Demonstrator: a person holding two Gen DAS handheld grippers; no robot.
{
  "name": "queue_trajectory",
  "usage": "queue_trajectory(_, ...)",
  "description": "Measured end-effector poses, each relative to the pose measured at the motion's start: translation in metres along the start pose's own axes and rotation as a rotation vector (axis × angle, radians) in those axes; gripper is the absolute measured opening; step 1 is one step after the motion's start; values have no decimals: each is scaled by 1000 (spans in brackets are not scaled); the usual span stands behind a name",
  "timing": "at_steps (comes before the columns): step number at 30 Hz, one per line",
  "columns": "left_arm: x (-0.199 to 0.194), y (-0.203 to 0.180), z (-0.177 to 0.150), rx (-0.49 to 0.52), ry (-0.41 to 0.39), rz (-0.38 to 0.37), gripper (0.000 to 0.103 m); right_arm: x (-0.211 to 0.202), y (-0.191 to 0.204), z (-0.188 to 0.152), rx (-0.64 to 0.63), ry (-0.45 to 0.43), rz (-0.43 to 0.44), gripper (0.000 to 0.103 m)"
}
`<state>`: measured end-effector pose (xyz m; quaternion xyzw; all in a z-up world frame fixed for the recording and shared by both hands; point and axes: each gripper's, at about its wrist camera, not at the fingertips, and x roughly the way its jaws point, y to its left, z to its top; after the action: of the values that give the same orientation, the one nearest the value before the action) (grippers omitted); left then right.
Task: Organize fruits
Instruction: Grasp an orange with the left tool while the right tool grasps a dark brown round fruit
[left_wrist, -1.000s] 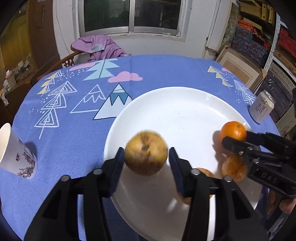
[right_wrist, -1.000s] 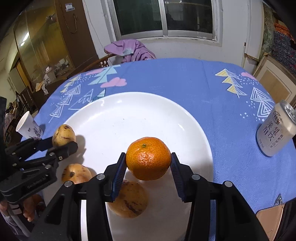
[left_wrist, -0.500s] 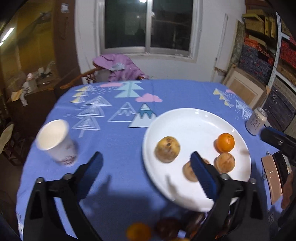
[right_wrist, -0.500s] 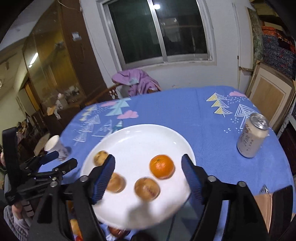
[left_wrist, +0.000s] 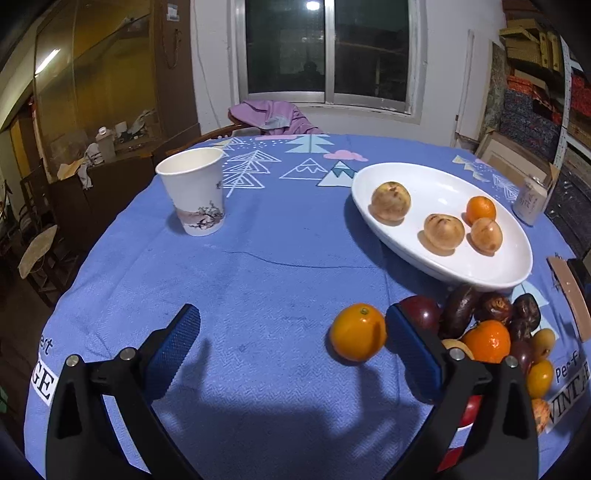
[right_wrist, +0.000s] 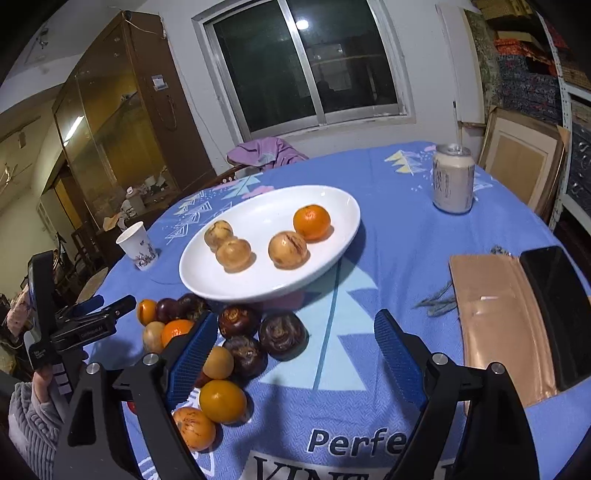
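White plate (right_wrist: 343, 206) on desk (left_wrist: 258, 280): three brownish fruits, one orange (right_wrist: 311, 222). Loose fruit pile (right_wrist: 236, 332) beside it. Left hand-held gripper (left_wrist: 291, 354) and right hand-held gripper (right_wrist: 295, 354) opening, gripping nothing.

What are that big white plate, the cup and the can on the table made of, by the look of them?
White plate: probably glazed ceramic, since it is glossy with bright highlights, though melamine is possible.
Cup: paper, matte white with a thin rolled rim and a printed picture.
Can: thin metal, likely aluminium, with a silvery top rim and a pale printed label.
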<state>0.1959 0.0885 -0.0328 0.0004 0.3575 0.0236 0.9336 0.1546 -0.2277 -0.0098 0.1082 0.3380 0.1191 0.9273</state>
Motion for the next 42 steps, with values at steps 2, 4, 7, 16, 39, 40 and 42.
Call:
queue_trajectory(2, 1, -8, -4, 45, 3, -8, 99, 5, 2, -2, -7, 17, 14, 88)
queue_trajectory(4, 6, -16, -4, 93, 17, -17, 99, 12, 4, -6, -14, 43, 8, 88)
queue_trajectory(7, 12, -22, -5, 114, 52, -47, 99, 20, 8, -10, -27, 60, -18, 88)
queue_trajectory(16, 37, 1, -5, -3, 163, -81, 99, 36, 8, -14, -90, 74, -148, 88)
queue_trajectory(39, 53, -9, -5, 24, 232, -53, 99, 81, 15, -3, -121, 209, -72, 63)
queue_trajectory(40, 53, -9, -5, 25, 232, -54, 99, 81, 15, -3, -123, 208, -73, 63)
queue_trajectory(42, 53, -9, -5, 25, 232, -54, 99, 79, 19, -4, -145, 201, -72, 59)
